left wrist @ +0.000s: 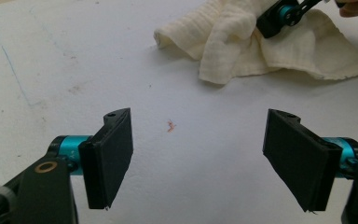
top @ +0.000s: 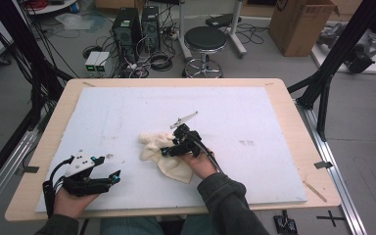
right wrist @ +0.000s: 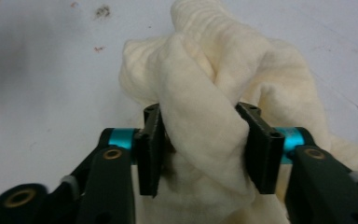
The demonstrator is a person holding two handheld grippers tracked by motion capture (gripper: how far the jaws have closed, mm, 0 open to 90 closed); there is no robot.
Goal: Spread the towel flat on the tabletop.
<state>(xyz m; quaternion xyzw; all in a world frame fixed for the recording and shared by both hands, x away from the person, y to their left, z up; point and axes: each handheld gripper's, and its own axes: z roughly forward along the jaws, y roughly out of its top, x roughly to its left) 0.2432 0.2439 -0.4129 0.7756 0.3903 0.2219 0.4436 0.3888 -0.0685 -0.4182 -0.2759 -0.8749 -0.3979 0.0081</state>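
A crumpled cream cloth (top: 169, 164) lies near the middle of the white board (top: 127, 107). My right gripper (top: 165, 151) sits over the cloth's left part. In the right gripper view a thick fold of the cloth (right wrist: 223, 70) stands between the parted jaws of that gripper (right wrist: 199, 112), with a dark gap beside the left pad, so the fold is not pinched. My left gripper (top: 108, 169) rests at the board's near left, open wide and holding nothing. The left gripper view has its jaws (left wrist: 200, 116) apart over bare board, and beyond them the cloth (left wrist: 242, 42) and the right gripper (left wrist: 279, 16).
The board lies on a wooden table (top: 298, 127) with edges close on all sides. Small reddish specks (left wrist: 170, 126) mark the board ahead of the left gripper. On the floor beyond the table are a stool (top: 204, 41), computer towers (top: 137, 27) and a cardboard box (top: 301, 24).
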